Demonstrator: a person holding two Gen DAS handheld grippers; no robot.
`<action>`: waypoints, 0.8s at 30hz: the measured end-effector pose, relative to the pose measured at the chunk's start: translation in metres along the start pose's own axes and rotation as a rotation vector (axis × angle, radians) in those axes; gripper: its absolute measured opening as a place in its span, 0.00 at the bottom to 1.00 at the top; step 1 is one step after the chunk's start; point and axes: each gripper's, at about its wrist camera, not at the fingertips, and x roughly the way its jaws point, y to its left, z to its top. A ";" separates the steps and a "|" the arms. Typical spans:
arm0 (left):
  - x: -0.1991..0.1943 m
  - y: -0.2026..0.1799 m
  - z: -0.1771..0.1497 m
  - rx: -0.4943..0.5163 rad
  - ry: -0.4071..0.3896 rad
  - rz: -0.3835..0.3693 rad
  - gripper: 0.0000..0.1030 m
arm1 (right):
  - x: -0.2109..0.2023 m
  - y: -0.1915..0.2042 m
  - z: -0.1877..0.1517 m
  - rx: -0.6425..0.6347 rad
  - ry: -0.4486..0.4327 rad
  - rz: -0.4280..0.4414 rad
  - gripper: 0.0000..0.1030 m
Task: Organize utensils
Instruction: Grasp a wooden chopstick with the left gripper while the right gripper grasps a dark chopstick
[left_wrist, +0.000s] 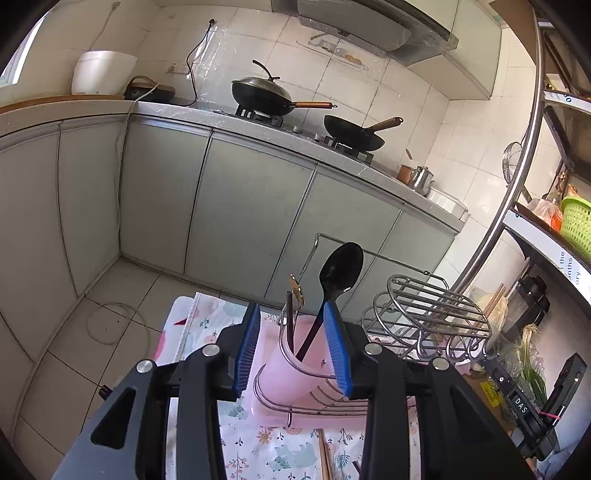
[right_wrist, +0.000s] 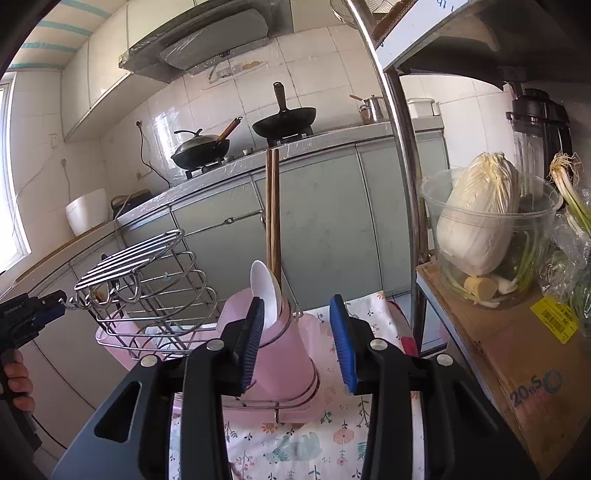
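In the left wrist view my left gripper (left_wrist: 291, 306) is open. A pink cup (left_wrist: 288, 373) in a wire holder sits between and beyond its blue pads. A black spoon (left_wrist: 341, 266) stands in that cup, its handle close by the right pad, beside a brown-handled utensil (left_wrist: 290, 325). In the right wrist view my right gripper (right_wrist: 297, 300) is open too. Just ahead is another pink cup (right_wrist: 284, 354) holding a white spoon (right_wrist: 264, 291) and two upright wooden chopsticks (right_wrist: 272, 206). The white spoon stands against the left pad's tip. The left gripper (right_wrist: 33, 314) shows at the far left, held by a hand (right_wrist: 14, 380).
A wire dish rack (left_wrist: 424, 314) on a pink tray stands between the cups on a floral cloth (right_wrist: 295, 450). More chopsticks (left_wrist: 325, 458) lie on the cloth. A steel shelf post (right_wrist: 406, 184), a cardboard box (right_wrist: 517, 369) and a clear bowl with cabbage (right_wrist: 480, 221) stand to the right.
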 end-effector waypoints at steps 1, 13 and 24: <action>-0.005 0.002 -0.002 -0.003 0.003 -0.005 0.34 | -0.003 -0.001 -0.003 -0.002 0.009 0.005 0.37; -0.015 0.012 -0.057 -0.055 0.186 -0.067 0.34 | -0.019 0.006 -0.058 -0.055 0.205 0.043 0.37; 0.028 -0.013 -0.123 0.023 0.448 -0.106 0.33 | -0.007 0.009 -0.096 -0.039 0.413 0.089 0.37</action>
